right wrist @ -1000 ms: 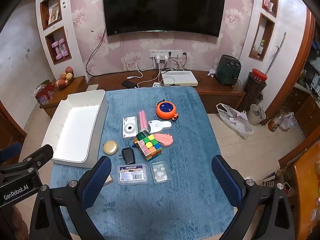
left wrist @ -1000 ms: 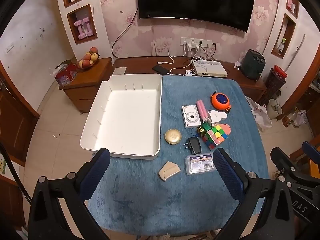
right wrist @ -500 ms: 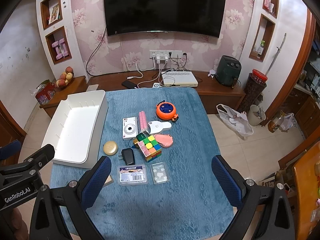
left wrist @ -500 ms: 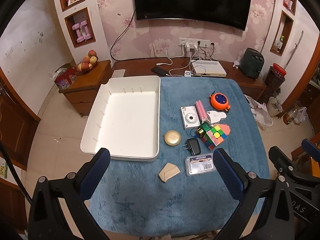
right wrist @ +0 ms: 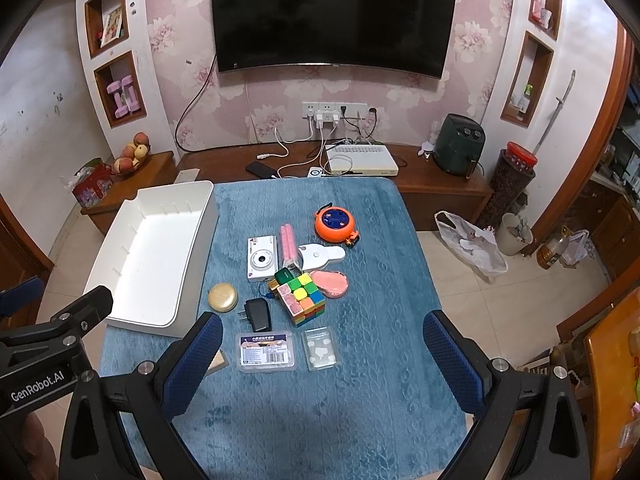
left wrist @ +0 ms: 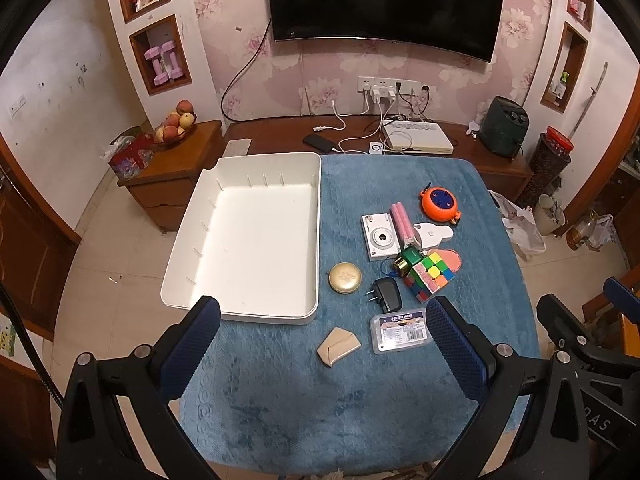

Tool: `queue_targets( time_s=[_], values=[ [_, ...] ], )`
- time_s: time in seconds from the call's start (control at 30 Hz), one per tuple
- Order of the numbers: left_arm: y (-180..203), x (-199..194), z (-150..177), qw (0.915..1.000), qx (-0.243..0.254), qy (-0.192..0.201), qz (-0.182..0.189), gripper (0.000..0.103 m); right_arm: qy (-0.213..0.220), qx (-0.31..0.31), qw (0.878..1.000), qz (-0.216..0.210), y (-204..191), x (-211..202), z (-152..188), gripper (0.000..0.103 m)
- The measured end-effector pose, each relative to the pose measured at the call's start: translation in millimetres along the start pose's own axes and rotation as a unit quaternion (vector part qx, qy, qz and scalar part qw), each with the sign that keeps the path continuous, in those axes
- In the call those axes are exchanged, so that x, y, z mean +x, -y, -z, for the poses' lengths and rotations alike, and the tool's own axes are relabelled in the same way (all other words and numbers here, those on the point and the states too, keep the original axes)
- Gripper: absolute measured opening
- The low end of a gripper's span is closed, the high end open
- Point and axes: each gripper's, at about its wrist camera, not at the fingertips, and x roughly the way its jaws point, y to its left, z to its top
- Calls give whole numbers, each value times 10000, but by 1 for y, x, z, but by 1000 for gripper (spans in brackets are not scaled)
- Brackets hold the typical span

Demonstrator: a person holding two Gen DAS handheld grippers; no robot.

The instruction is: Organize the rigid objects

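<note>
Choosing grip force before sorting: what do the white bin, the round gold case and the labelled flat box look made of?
White bin: likely matte moulded plastic, with ribbed walls. Round gold case: metal or metallic-coated plastic, soft sheen. Labelled flat box: clear glossy plastic, see-through edges.

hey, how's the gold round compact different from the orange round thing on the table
The gold round compact is plain, one colour and smaller; the orange round thing is larger, with a blue centre and a black loop at its rim. The compact lies close beside the white bin, toward the near side; the orange one sits farther back, away from the bin. Both are round, lie flat on the blue cloth, and neither is held by a gripper.
</note>
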Motion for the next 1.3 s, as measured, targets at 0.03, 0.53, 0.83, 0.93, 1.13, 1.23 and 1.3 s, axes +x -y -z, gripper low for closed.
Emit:
queue_targets(
  time_s=[0.03,0.53,0.83,0.93,1.13,1.23,1.3],
  values=[
    [0,0,0,10000,3,-4,1,102,5,-3,10000,-8,0,0,1,101],
    [2,6,3,10000,-2,-32,0,102,37,-23,10000,14,-2,2,4,101],
    [1,6,1,10000,-5,-42,1,102,97,2,9999,-31,1,0,1,101],
    [1,6,1,10000,-9,-42,2,102,120,4,9999,-37,2,0,1,101],
    [1,5,0,10000,-22,-39,1,102,144,-19,9999,-34,2,-2,1,101],
    [2,6,-1,10000,-38,-47,-6,102,151,-27,9999,-40,2,-3,-3,101],
    [1,8,-2,10000,-67,-53,-6,102,161,-38,9999,-48,2,-2,-4,101]
  ],
)
